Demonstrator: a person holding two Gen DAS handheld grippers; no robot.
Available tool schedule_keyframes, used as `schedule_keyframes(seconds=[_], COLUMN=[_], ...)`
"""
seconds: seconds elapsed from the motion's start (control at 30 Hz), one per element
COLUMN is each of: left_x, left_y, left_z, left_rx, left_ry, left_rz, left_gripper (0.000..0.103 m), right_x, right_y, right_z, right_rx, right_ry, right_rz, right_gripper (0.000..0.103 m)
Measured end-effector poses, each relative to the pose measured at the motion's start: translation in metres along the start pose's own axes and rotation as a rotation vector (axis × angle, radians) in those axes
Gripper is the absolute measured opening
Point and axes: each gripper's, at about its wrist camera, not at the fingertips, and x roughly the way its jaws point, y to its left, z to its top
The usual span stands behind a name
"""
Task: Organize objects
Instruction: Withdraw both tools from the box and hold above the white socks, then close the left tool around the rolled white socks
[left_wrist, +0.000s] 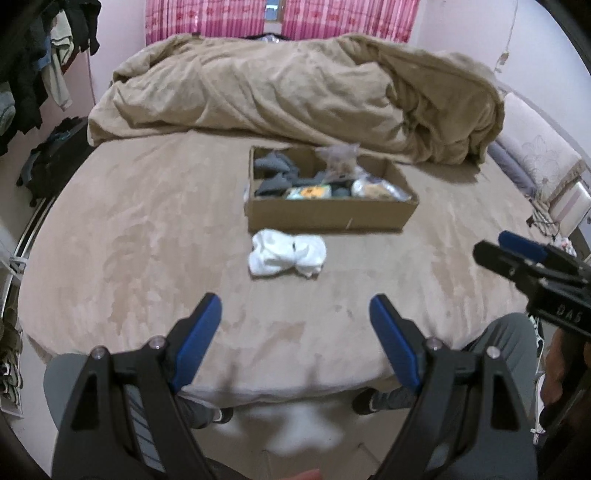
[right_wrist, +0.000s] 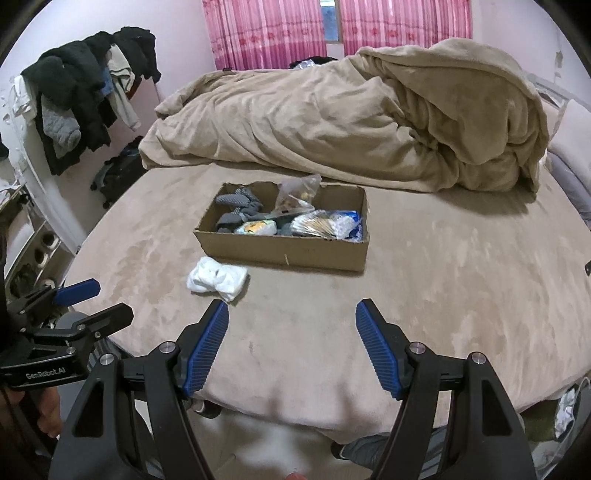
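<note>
— What's filling the room?

— A wide bed (right_wrist: 424, 295) is taking up most of it, with a tan blanket (right_wrist: 351, 125) lying bunched along its far side.

— And behind that?

— Pink curtains (right_wrist: 266, 33) are hanging over a window (right_wrist: 331, 22) in pale pink walls (left_wrist: 461, 33).

— On the left?

— Dark clothes (right_wrist: 81, 88) are hanging in a heap by the wall; a pale floor (left_wrist: 303, 432) is showing below the bed.

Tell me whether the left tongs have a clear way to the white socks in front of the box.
Probably yes. The left tongs stand open and empty, and only bare bedspread lies between them and the white socks, which lie apart from the cardboard box.
</note>
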Motion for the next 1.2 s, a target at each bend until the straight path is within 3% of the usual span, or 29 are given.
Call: schedule_keyframes(seconds=[0.27,0.5,0.73,0.83,0.97,1.1,1.2], left_x=[0.049,0.087,0.127,0.146,0.168,0.19,0.19], left_y=[-0.006,-0.009,-0.014,-0.009,-0.001,0.003,0.003], left_z=[-0.007,0.002,0.02,0.027,0.033,0.031,0.028], left_rx=[0.036,0.056,0.093,0.092,0.069,0.064,0.071], left_ry=[0.048,0.017,0.001,0.01,0.037,0.091,0.077], left_rz=[-0.004,0.063,0.081,0.081,0.065,0.046,0.049], left_gripper=[0.085,0.089,0.089,0.09,0.099,0.099,0.099], right_x=[0.039,0.075,0.106,0.119,0.134,0.145,0.15], right_y=[-0.016,-0.027,-0.035,-0.04,-0.042,-0.042,-0.041], right_z=[-0.009,-0.008,-0.006,-0.006,-0.002,0.002,0.004], right_rx=[0.022,0.034,0.042,0.054,0.057,0.053,0.055], right_ry=[0.04,0.071,0.086,0.095,0.102,0.102,0.107], right_rz=[-0.006,-0.003,0.008,0.007,0.01,0.015,0.018], right_gripper=[0.075,0.075,0.075,0.075,0.075,0.075,0.075])
